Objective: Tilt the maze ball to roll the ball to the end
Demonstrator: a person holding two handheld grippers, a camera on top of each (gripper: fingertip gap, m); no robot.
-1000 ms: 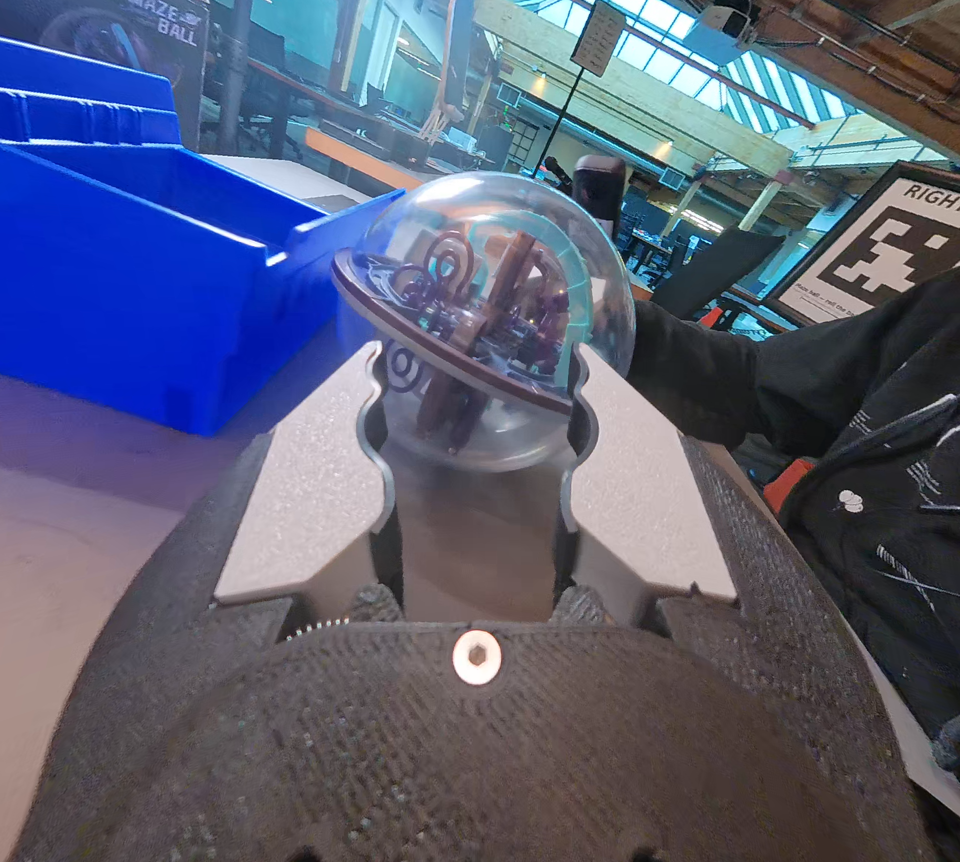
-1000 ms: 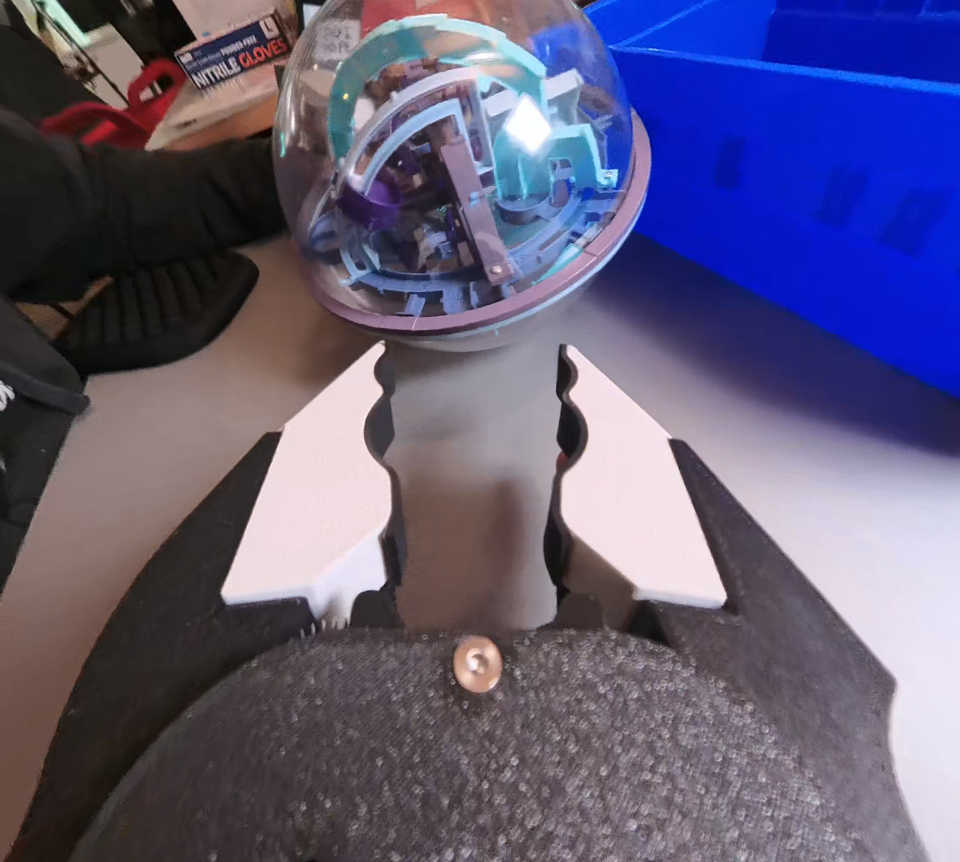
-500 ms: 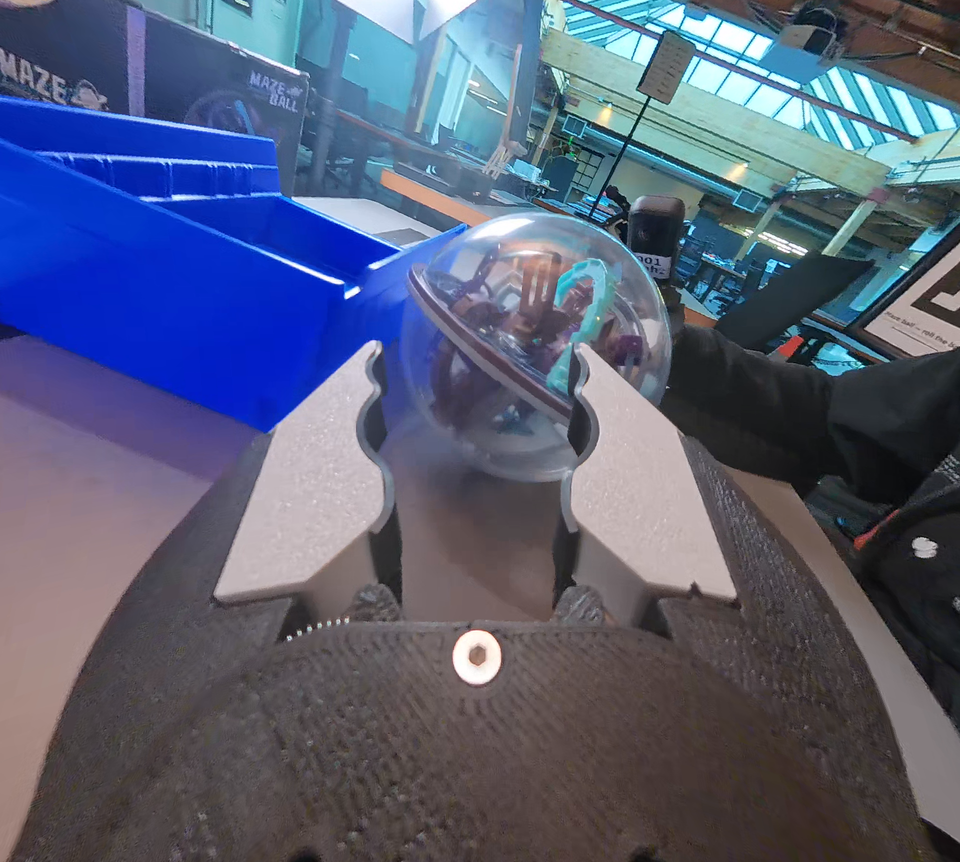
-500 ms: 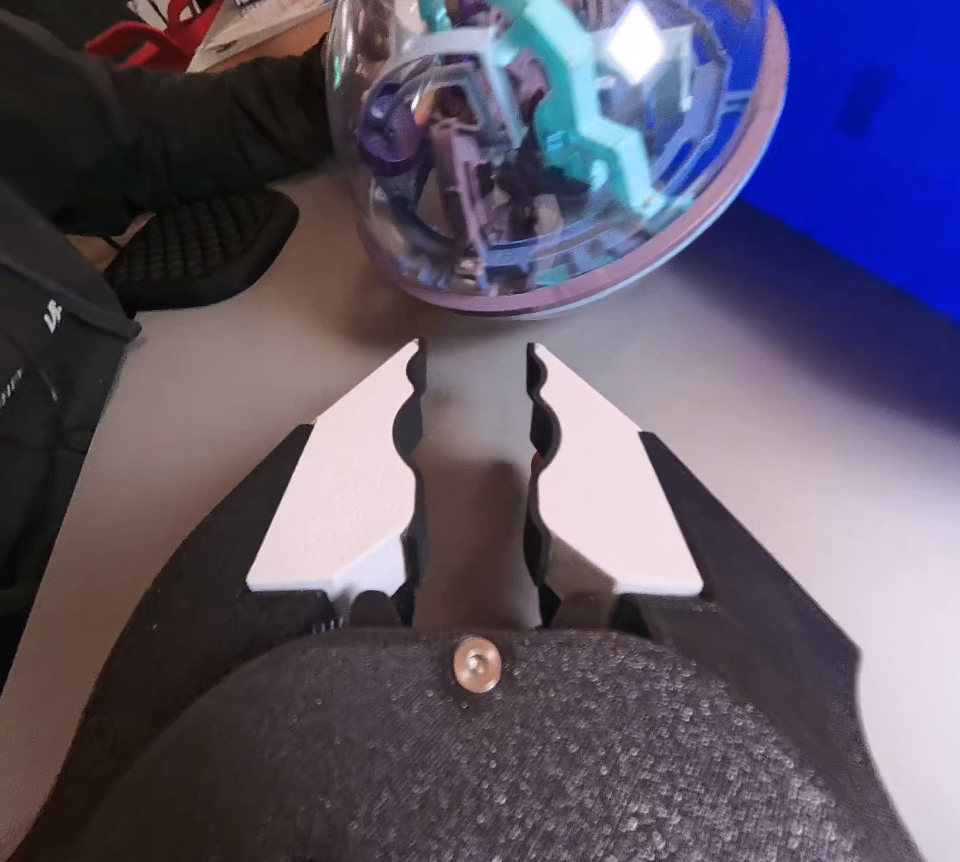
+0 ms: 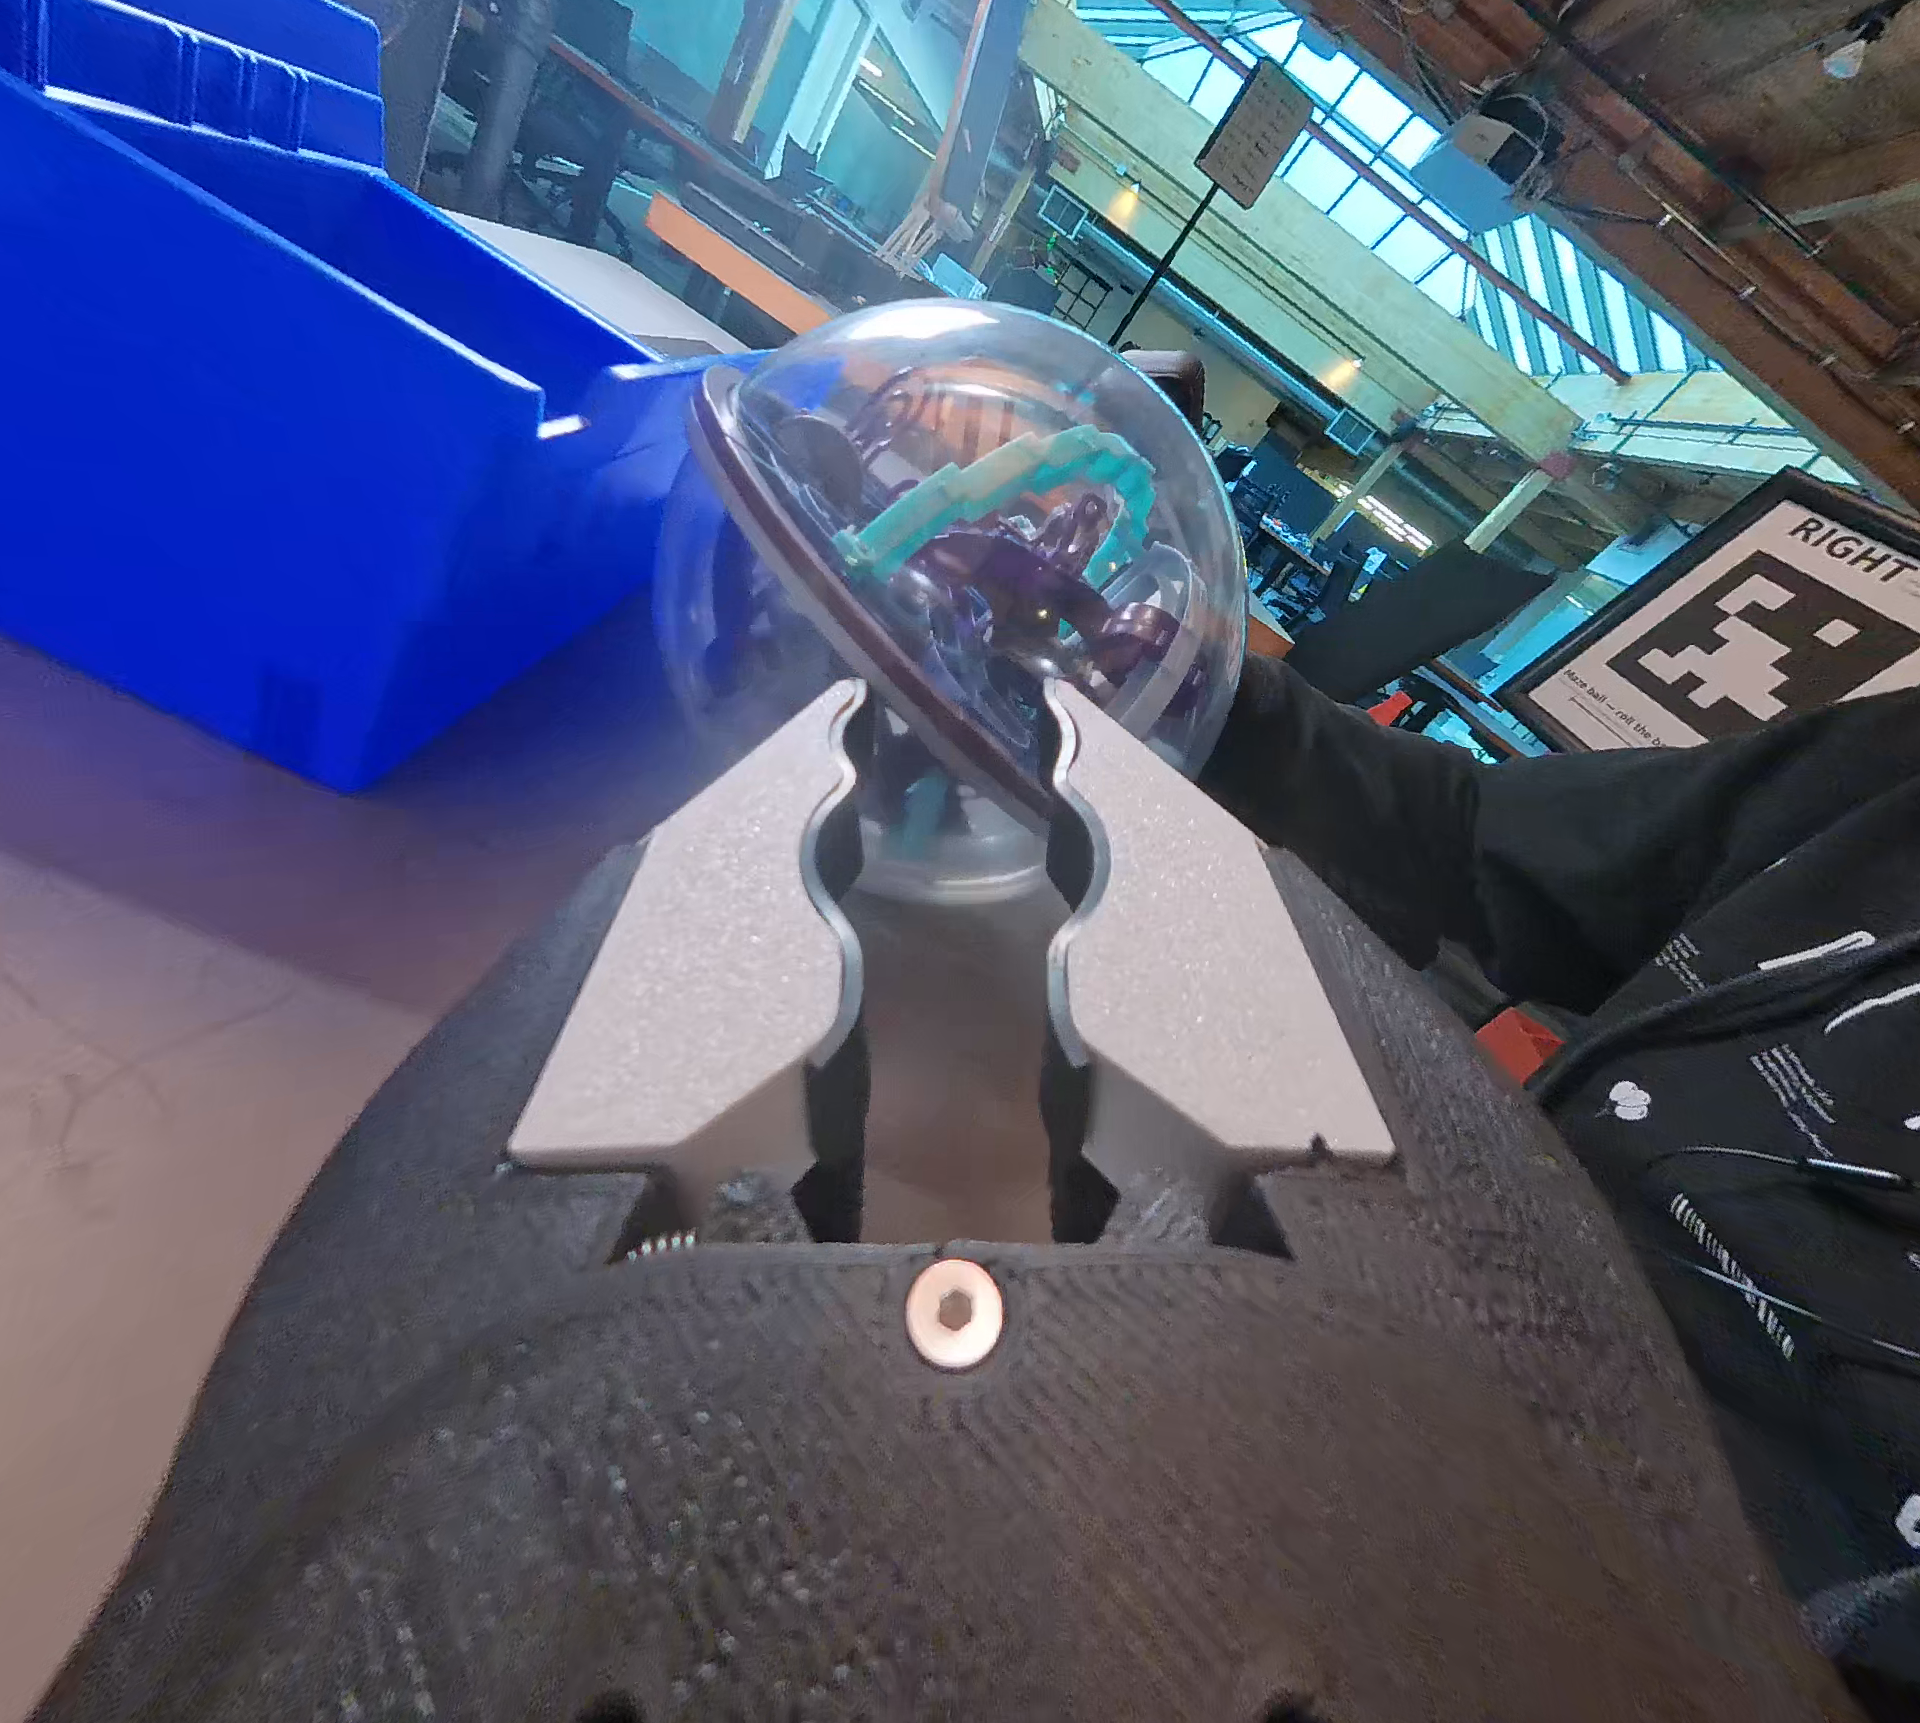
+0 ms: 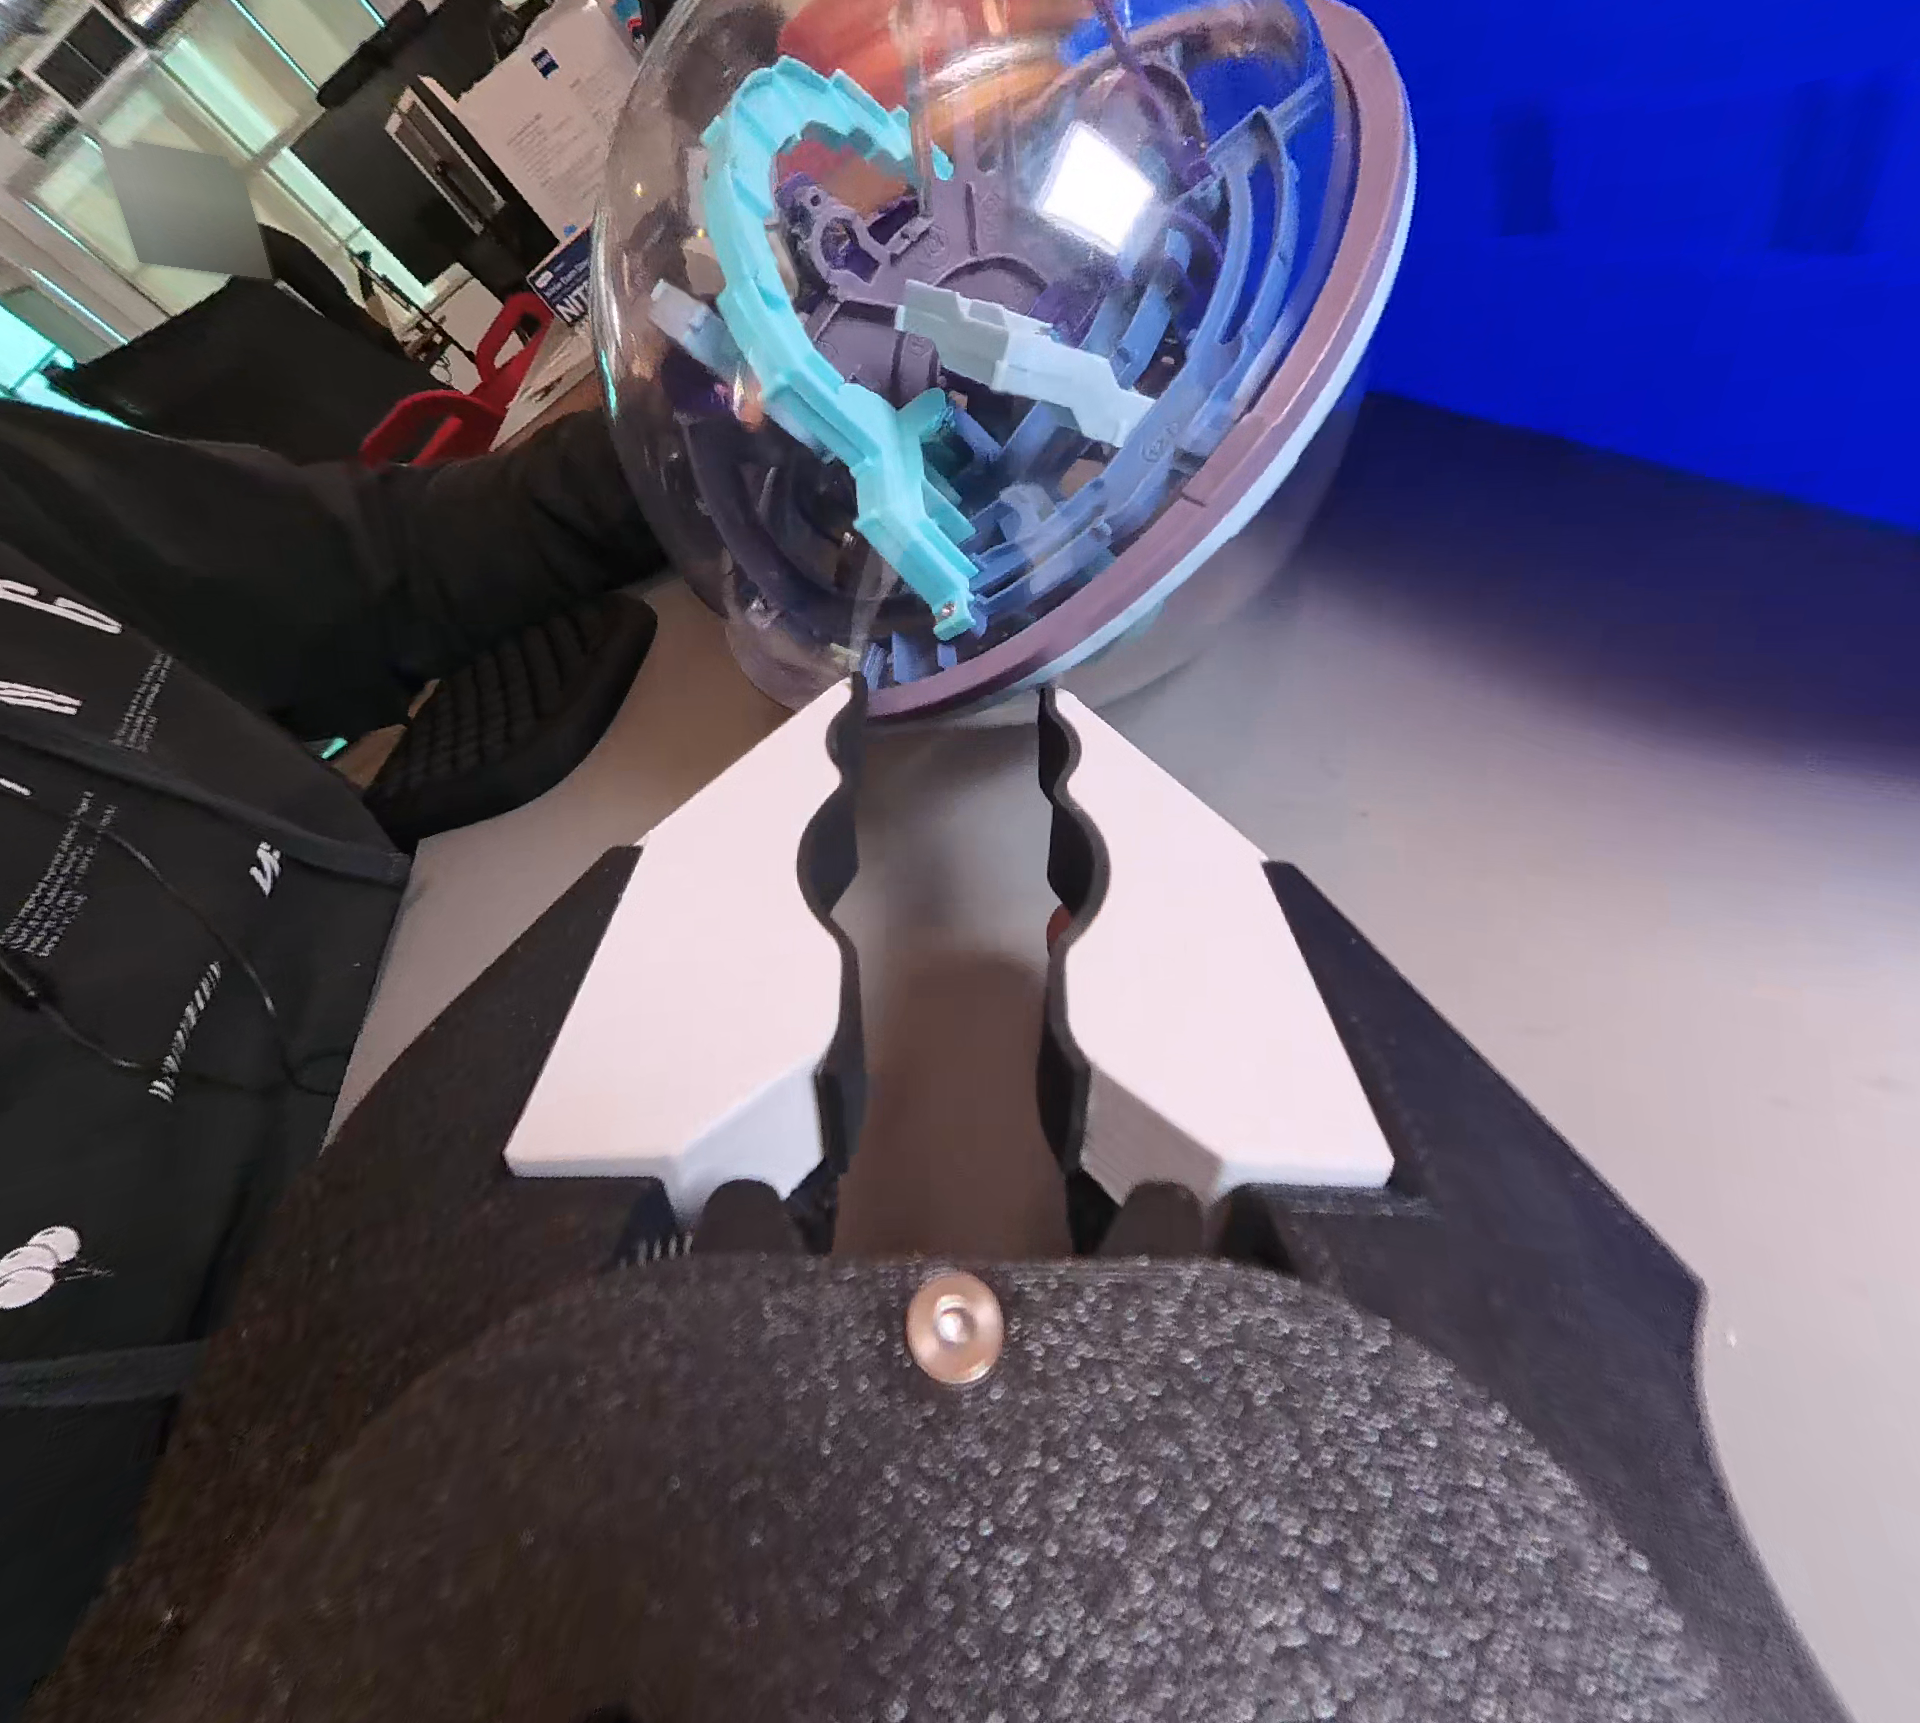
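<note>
The maze ball (image 5: pixel 966 551) is a clear sphere with teal and purple tracks and a dark rim, tilted about 45 degrees just above the grey table. My left gripper (image 5: pixel 951 707) has its grey fingers narrowed around the ball's lower part, and the rim runs between the tips. In the right wrist view the maze ball (image 6: pixel 997 302) fills the upper middle. My right gripper (image 6: pixel 948 707) has a narrow gap between its white fingers, and its tips touch the rim's lowest edge from the opposite side. I cannot make out the small ball inside.
A blue bin (image 5: pixel 260 447) stands close behind the ball; it also shows in the right wrist view (image 6: pixel 1662 219). A person's black sleeve (image 5: pixel 1455 842) and jacket lie beside the table. A framed marker sign (image 5: pixel 1745 645) stands at the right.
The ball has tilted further and turned, with the teal track now on top. Both grippers' fingers have narrowed. The right gripper, half a second ago short of the ball, now touches its rim.
</note>
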